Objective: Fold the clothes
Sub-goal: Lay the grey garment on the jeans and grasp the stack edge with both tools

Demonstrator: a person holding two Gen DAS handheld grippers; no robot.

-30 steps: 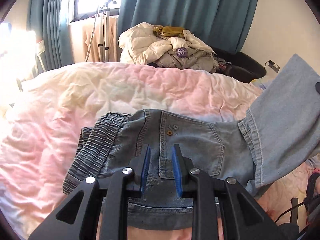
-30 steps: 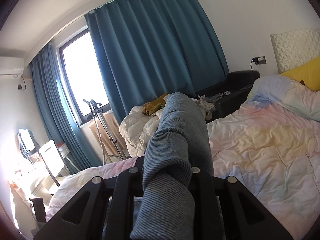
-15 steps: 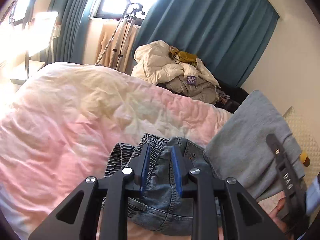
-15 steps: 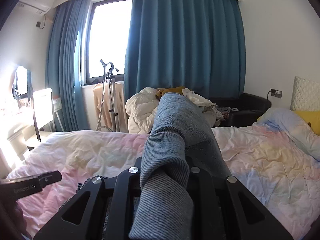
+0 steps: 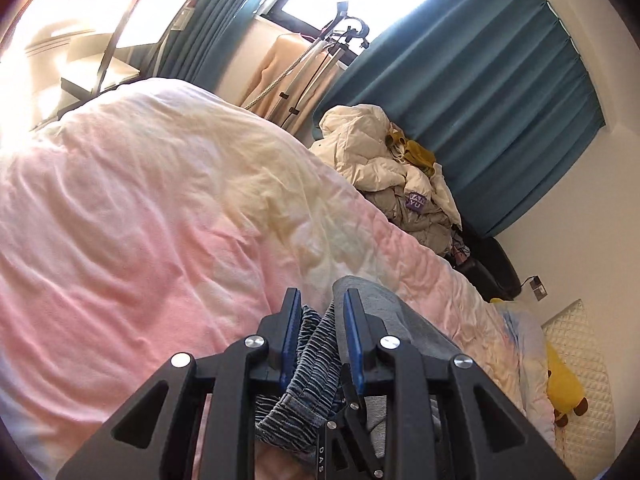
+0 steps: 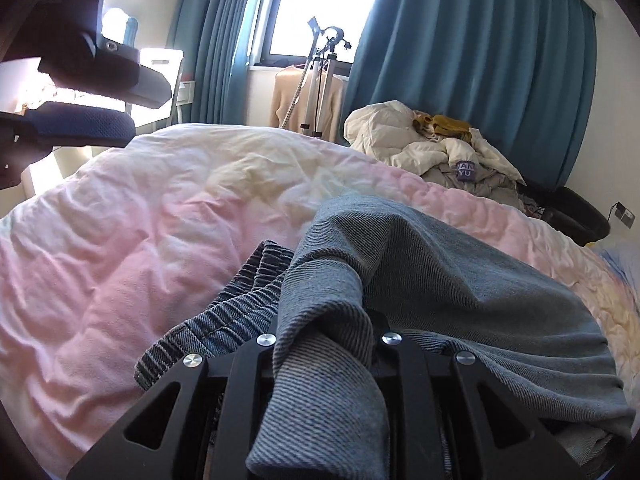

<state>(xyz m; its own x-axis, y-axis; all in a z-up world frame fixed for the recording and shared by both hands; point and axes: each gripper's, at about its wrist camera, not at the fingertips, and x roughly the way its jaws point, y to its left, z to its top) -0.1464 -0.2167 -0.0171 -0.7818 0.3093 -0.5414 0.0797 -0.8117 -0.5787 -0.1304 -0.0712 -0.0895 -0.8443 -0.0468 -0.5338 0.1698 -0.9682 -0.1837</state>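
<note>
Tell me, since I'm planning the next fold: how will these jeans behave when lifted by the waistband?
Probably floppy: the jeans drape limply over the right gripper and sag onto the duvet. Likely fairly heavy for cloth, being thick twill. The elastic waistband bunches between the left gripper's fingers, so it may stretch.

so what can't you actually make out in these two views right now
- Right wrist view: the right gripper has its jaws buried under the denim leg draped over them.
- Left wrist view: most of the jeans sit behind the left gripper; only the elastic waistband shows.
- Both views: how neatly the fold lies.
</note>
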